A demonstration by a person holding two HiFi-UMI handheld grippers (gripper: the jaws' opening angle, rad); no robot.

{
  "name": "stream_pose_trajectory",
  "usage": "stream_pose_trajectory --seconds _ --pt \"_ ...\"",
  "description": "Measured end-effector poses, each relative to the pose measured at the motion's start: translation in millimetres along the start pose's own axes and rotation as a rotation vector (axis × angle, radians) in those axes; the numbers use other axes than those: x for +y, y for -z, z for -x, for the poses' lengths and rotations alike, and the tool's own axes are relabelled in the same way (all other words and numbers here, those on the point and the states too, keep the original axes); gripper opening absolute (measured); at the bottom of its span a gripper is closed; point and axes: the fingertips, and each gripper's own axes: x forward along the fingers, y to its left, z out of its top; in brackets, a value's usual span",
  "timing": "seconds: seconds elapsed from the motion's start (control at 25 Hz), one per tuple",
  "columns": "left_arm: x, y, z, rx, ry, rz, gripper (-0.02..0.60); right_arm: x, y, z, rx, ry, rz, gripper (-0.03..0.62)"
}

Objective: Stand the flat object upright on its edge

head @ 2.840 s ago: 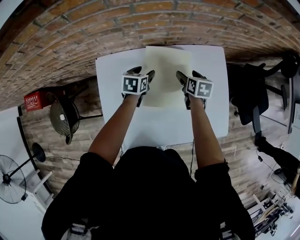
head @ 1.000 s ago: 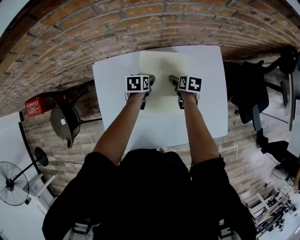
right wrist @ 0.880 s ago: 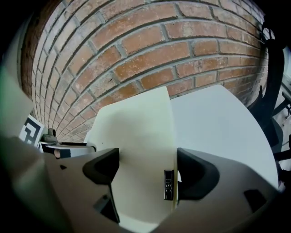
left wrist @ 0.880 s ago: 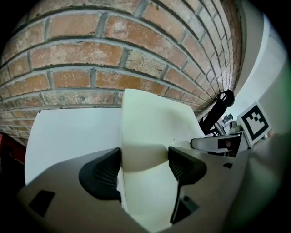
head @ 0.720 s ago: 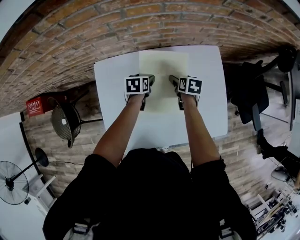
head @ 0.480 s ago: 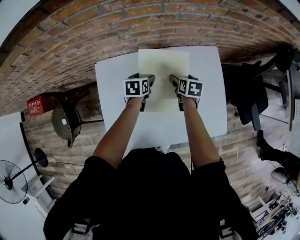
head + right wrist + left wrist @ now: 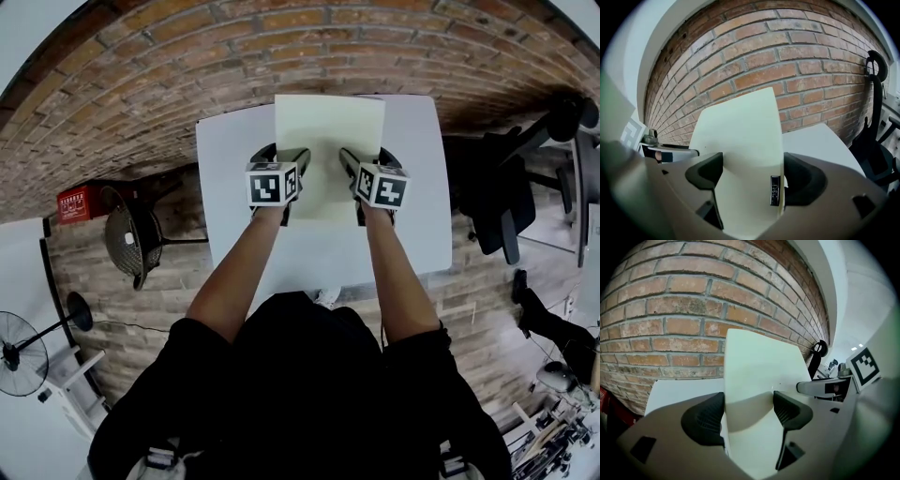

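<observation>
Brick wall [image 7: 141, 56] backs 1 white rectangular worktop [image 7: 230, 253]. Over the worktop's far half is 1 pale yellow-green flat rectangular board [image 7: 328, 131]. It is tilted, with its near end raised off the worktop and its far end toward the worktop's wall side. I cannot tell whether that far edge touches the worktop.

2 tools hold the board above the worktop's middle. The left tool [image 7: 749, 411] is clamped on its near left corner and the right tool [image 7: 753, 177] on its near right corner, pads pressed against it.

With only 1 end held and no sag, the board looks stiff and light, with smooth faces that could slip. Being thin, it will probably topple easily once upright on the worktop. Matched holds on both side edges seem best.
</observation>
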Motion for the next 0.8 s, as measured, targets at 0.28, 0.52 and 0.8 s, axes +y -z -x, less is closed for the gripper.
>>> stream_pose_trajectory --seconds 0.28,0.52,0.8 --pt "-9.1 -8.3 20.8 -0.083 -0.014 -0.040 0.331 9.1 -5.6 16.5 -0.080 -0.041 0.034 0.400" --pt "-21.2 -15.7 41.3 -0.202 -0.019 -0.099 0.330 13.9 -13.8 36.0 -0.186 -0.071 0.079 0.400" --pt "-31.4 -25.8 68.3 -0.370 -0.012 -0.164 0.331 24.3 -24.7 61.7 -0.340 -0.106 0.135 0.399"
